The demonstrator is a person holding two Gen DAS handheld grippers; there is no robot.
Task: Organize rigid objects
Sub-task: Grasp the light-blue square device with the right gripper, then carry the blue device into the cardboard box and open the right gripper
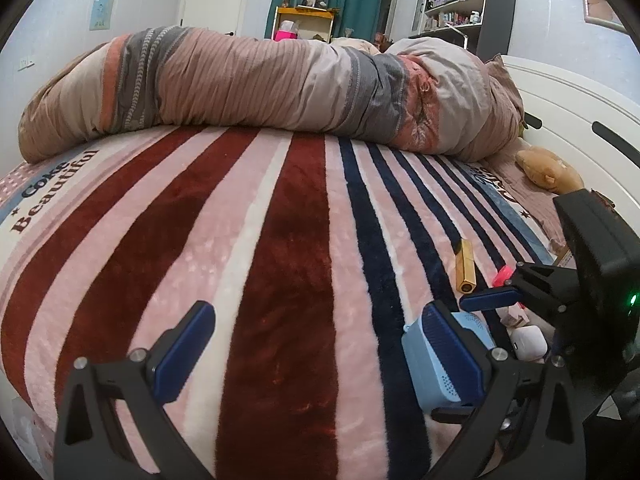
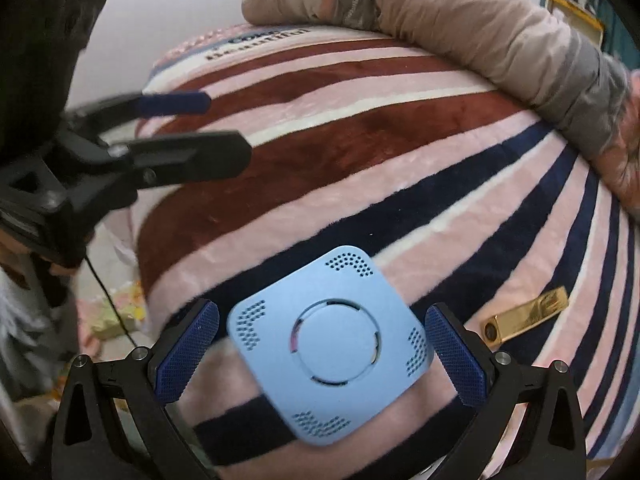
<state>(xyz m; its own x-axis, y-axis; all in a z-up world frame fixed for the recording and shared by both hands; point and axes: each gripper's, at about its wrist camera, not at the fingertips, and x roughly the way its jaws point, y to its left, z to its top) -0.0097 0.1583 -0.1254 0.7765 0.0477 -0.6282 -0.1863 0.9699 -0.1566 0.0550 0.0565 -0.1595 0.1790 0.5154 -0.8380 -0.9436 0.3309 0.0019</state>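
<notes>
Right wrist view: my right gripper [image 2: 322,354] fingers apart, straddling the blue square box [image 2: 330,350] on the bed [image 2: 360,128]; looks stiff, light, smooth plastic, so I'd pinch its flat sides.

The widest free room is the middle of the striped blanket [image 1: 280,220], bare from the near edge of the bed up to the rolled duvet [image 1: 248,88], which walls off the far side. Toward the white headboard [image 1: 560,128] the way is crowded: a gold bar [image 1: 465,266], a white case [image 1: 528,343] and a pink item [image 1: 503,274] lie close together beside the light-blue square device [image 2: 328,344]. The left gripper [image 2: 224,128] hangs wide apart over the blanket's near-left part, and a plush toy [image 1: 548,170] sits by the headboard.
</notes>
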